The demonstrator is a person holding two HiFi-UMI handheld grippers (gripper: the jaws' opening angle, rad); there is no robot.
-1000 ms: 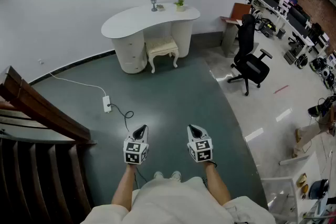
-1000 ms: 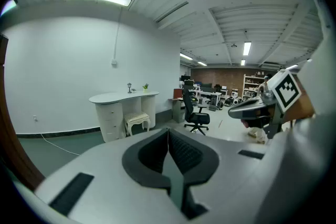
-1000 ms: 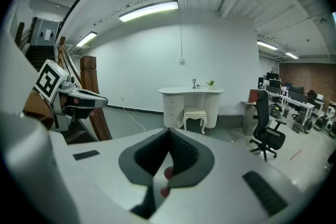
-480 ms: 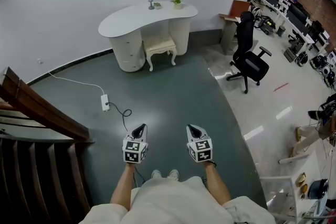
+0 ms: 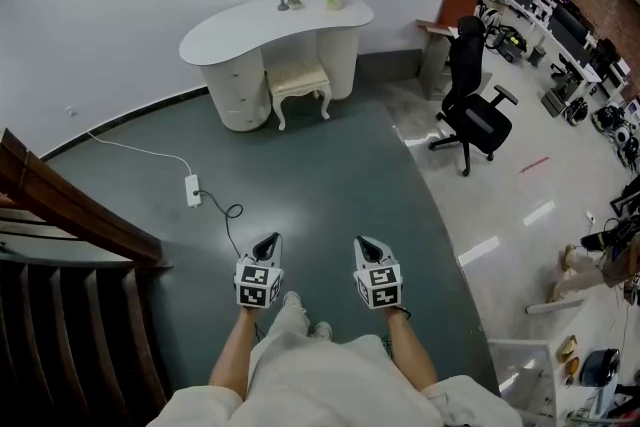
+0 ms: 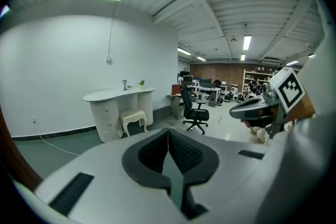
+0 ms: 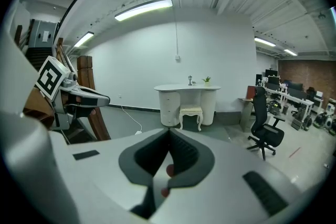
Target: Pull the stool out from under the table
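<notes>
Cream stool [image 5: 300, 81] sits partly under curved table [image 5: 262, 18] by far wall, well apart from person; left gripper [image 5: 266, 245] & right gripper [image 5: 366, 245] both closed, empty (side by side, approx. level).

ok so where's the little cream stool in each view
Head view: cream cushioned stool, upper centre, partly under white curved table.
Left gripper view: stool left of centre.
Right gripper view: stool at centre.
Shared landmark: black office chair, right of it everywhere.

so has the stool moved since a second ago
No. The stool sits partly tucked under the white table just as before; both shift together in the head view, so it is the camera that moved.
</notes>
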